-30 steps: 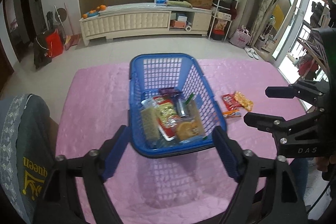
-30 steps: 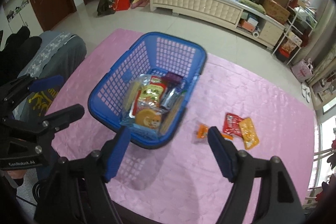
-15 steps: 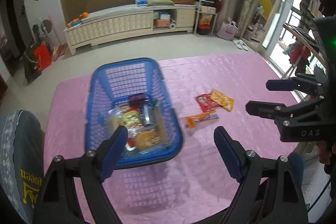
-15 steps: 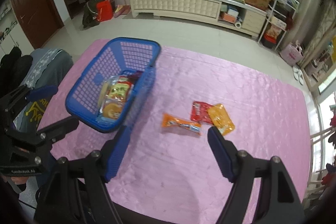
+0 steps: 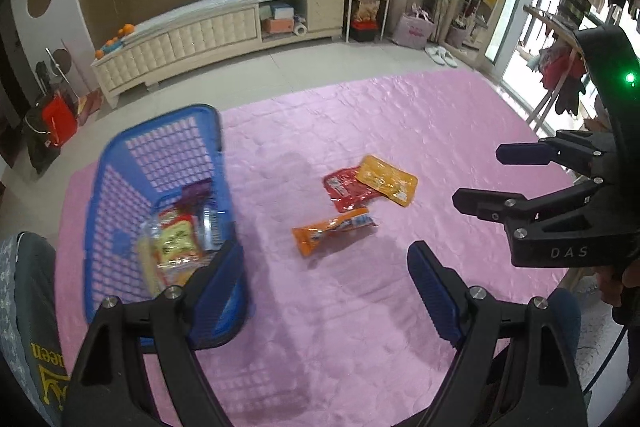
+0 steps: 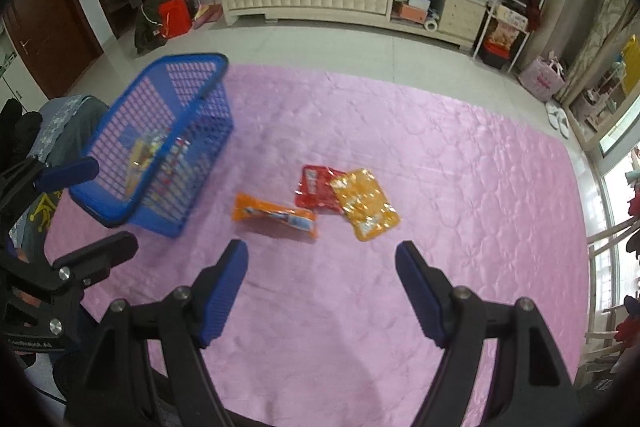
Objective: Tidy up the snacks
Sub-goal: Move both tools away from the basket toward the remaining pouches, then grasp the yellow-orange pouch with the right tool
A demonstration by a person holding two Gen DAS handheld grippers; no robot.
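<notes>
Now both views have been swung off the blue basket (image 6: 160, 147), seen at frame left, onto three loose snack packets: orange (image 6: 276, 215), red (image 6: 316, 187), yellow (image 6: 366, 203), at centre. The left gripper (image 5: 326, 289) and right gripper (image 6: 322, 291) are held spread and empty, so a pick-up is judged next

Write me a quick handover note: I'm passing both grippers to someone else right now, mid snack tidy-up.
Left gripper: open, empty, above the pink cloth.
Right gripper: open, empty, aimed at the loose packets.
Blue basket: on the cloth's left side, several snacks already inside.
Left to do: three packets lie on the cloth right of the basket: a long orange packet nearest, a red packet, and a yellow-orange packet overlapping the red one.
Suggested: take the long orange one first.
</notes>
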